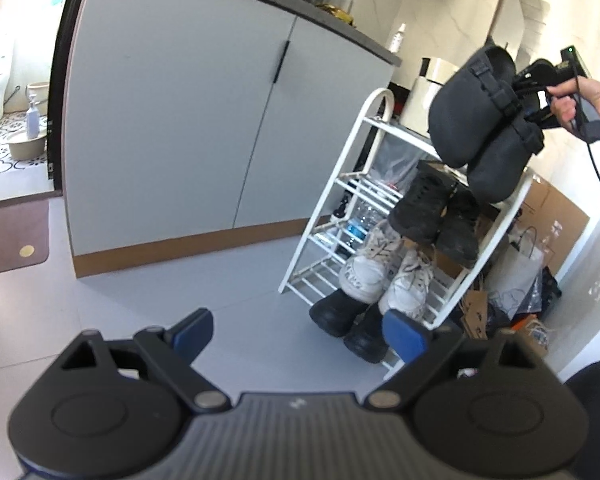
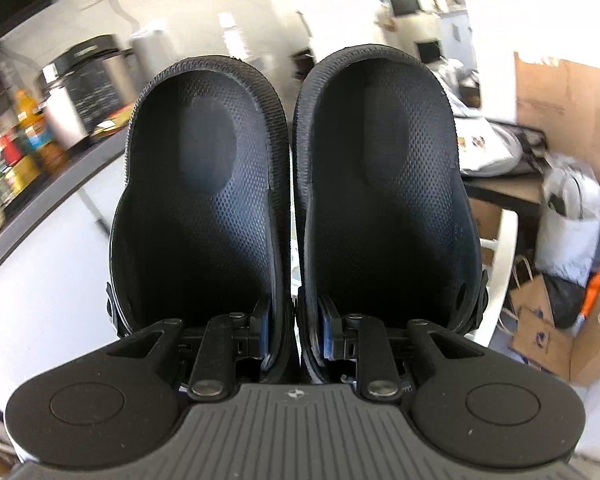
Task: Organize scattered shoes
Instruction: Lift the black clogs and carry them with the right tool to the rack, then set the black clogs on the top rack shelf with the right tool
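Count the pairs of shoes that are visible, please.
4 pairs. Dark slip-on clogs held in the right gripper, above the white metal rack. On its shelves: black lace-up shoes, white laced sneakers, black rounded boots lowest. Others may be hidden.

I see open floor (image 1: 160, 312) ahead of left gripper (image 1: 300, 336). Rack (image 1: 374, 120) top shelf free beneath held clogs (image 1: 476, 128); lower tiers packed. Bags (image 1: 516, 276) crowd rack's right.
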`<move>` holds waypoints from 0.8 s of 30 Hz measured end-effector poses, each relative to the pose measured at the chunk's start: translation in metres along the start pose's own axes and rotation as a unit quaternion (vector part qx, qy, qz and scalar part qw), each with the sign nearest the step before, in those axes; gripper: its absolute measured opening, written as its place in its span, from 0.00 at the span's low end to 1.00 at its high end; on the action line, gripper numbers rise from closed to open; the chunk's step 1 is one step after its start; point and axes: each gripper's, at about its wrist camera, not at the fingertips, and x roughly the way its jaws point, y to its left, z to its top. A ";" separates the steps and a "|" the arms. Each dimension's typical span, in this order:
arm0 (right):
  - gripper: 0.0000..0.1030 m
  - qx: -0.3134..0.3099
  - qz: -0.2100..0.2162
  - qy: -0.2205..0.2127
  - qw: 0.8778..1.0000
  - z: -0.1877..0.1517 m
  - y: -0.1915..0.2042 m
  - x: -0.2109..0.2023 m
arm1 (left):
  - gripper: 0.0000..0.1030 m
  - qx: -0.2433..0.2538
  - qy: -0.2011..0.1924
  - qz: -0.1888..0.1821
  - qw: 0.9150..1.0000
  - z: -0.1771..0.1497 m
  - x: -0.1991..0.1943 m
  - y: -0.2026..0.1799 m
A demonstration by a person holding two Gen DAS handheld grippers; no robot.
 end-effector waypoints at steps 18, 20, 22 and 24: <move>0.25 0.037 -0.057 0.044 0.997 0.019 -0.016 0.096 | 0.91 0.009 0.048 0.019 0.999 -0.002 0.022 0.005; 0.25 0.046 -0.071 0.041 0.996 0.024 -0.019 0.106 | 0.91 0.007 0.054 0.024 0.998 -0.003 0.024 0.007; 0.26 0.050 -0.078 0.044 0.995 0.026 -0.021 0.112 | 0.91 0.006 0.060 0.027 0.998 -0.004 0.027 0.009; 0.26 0.054 -0.085 0.047 0.994 0.029 -0.024 0.119 | 0.91 0.005 0.066 0.029 0.997 -0.005 0.031 0.011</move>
